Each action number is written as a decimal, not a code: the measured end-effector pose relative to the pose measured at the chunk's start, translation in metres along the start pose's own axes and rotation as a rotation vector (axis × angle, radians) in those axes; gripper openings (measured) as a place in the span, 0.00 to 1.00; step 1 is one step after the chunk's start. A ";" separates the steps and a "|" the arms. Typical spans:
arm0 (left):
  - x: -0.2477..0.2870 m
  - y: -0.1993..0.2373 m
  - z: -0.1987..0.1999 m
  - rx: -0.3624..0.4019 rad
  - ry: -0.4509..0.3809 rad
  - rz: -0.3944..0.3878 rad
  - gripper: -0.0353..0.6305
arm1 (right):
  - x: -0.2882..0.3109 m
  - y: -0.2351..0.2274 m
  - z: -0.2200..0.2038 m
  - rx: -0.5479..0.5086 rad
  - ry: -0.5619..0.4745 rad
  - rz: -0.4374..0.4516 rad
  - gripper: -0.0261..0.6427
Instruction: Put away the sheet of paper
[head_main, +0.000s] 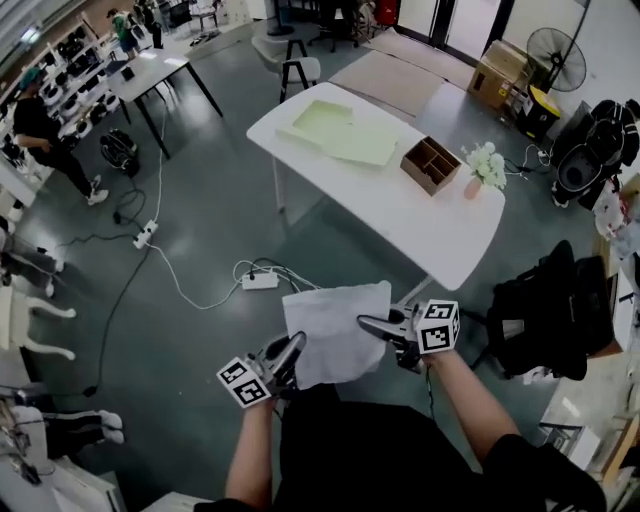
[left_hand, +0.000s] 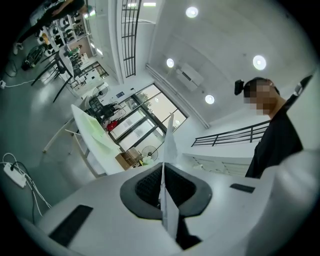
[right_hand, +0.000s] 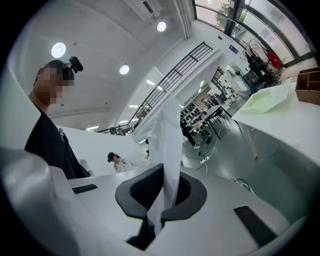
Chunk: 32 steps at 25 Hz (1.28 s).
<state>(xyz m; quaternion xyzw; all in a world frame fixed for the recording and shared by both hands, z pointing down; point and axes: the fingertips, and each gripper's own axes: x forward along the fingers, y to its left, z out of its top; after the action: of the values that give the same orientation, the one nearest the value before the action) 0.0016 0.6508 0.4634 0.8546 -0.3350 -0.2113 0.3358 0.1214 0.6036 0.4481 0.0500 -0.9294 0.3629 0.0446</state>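
Observation:
I hold a white sheet of paper (head_main: 335, 330) in the air in front of my body, over the grey floor. My left gripper (head_main: 295, 345) is shut on the sheet's lower left edge, and the paper (left_hand: 167, 165) runs edge-on between its dark pads. My right gripper (head_main: 365, 322) is shut on the right edge, where the paper (right_hand: 167, 145) rises out of the closed jaws. The white table (head_main: 440, 235) stands ahead of me, with pale green folders (head_main: 340, 130) lying at its far end.
A brown wooden divider box (head_main: 430, 163) and a vase of white flowers (head_main: 485, 165) stand on the table. A power strip and cables (head_main: 260, 280) lie on the floor. A black chair with a bag (head_main: 545, 310) stands at my right. A person stands at the far left.

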 end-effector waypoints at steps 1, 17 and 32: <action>0.001 0.010 0.013 0.007 0.006 0.004 0.06 | 0.012 -0.008 0.010 -0.001 0.011 0.000 0.04; 0.015 0.138 0.156 0.067 0.106 -0.006 0.06 | 0.151 -0.090 0.120 -0.001 0.043 -0.048 0.04; 0.027 0.167 0.173 0.067 0.143 -0.002 0.06 | 0.166 -0.114 0.138 0.026 -0.022 -0.036 0.04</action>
<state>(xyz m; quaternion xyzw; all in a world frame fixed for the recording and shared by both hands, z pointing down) -0.1535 0.4653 0.4610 0.8786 -0.3160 -0.1389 0.3300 -0.0356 0.4163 0.4439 0.0711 -0.9241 0.3734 0.0403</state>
